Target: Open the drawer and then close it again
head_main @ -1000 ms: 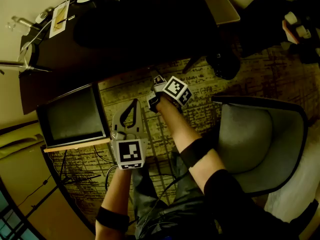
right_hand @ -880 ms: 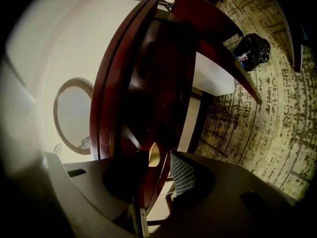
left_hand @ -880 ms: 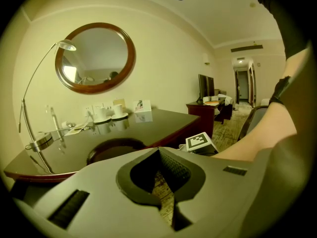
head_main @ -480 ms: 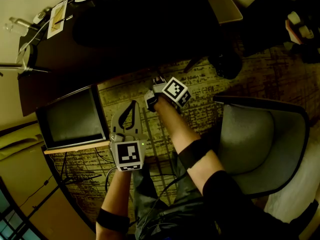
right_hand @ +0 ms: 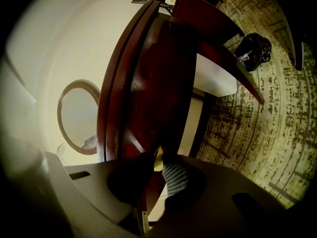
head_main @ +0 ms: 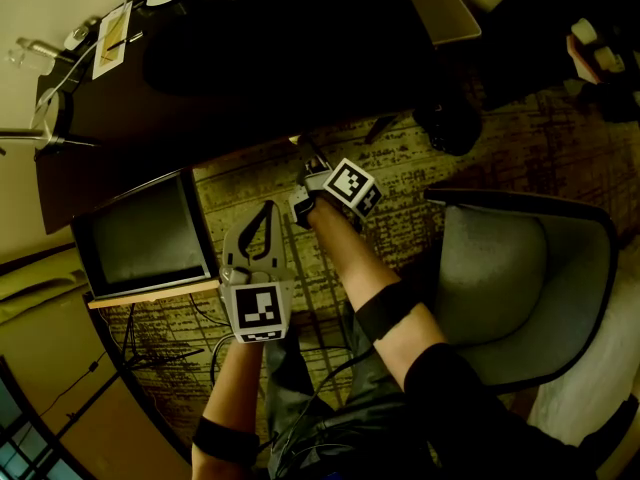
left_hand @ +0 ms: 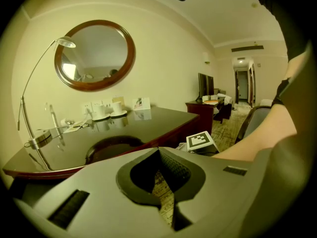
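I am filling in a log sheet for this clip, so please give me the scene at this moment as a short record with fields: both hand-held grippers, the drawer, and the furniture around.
Setting: dark wooden desk, grey chair, patterned carpet
Left hand-held gripper: shut, empty, over the carpet, apart from the desk
Right hand-held gripper: at the desk's front edge; jaws have just been closing and now sit on the small pale drawer handle
Drawer: not seen pulled out yet
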`<action>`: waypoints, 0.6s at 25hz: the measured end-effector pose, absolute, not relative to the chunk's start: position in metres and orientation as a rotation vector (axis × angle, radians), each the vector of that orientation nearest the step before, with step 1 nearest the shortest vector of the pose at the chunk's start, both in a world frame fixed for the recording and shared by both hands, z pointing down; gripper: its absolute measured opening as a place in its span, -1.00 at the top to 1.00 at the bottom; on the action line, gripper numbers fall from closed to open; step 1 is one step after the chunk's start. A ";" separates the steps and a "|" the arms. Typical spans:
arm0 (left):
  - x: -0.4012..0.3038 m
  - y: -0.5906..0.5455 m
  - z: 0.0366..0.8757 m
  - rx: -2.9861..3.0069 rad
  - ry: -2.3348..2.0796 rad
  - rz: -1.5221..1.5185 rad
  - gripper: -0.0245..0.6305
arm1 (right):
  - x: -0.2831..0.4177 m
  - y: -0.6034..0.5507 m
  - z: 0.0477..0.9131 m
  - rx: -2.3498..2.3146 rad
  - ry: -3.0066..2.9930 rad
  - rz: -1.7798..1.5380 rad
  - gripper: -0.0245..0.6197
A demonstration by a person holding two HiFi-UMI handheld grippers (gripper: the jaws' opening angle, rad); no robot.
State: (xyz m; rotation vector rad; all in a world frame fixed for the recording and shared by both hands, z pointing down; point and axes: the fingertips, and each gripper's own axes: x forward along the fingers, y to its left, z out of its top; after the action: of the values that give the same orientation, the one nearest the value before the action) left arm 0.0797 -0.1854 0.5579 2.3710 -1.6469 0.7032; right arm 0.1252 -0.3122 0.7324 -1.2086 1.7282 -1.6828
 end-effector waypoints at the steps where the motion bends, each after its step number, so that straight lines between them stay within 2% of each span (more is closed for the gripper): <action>1: 0.080 -0.184 0.558 2.380 -1.641 0.710 0.91 | 0.126 -0.308 0.732 -1.206 1.727 -1.686 0.71; 15: 0.100 -0.144 0.533 2.431 -1.564 0.705 0.91 | 0.145 -0.223 0.729 -1.242 1.745 -1.754 0.70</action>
State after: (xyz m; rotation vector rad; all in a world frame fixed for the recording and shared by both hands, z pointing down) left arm 0.0998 -0.1437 0.5328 2.4306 -1.5636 0.7054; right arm 0.1446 -0.2233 0.7288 -1.2417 1.7454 -1.7536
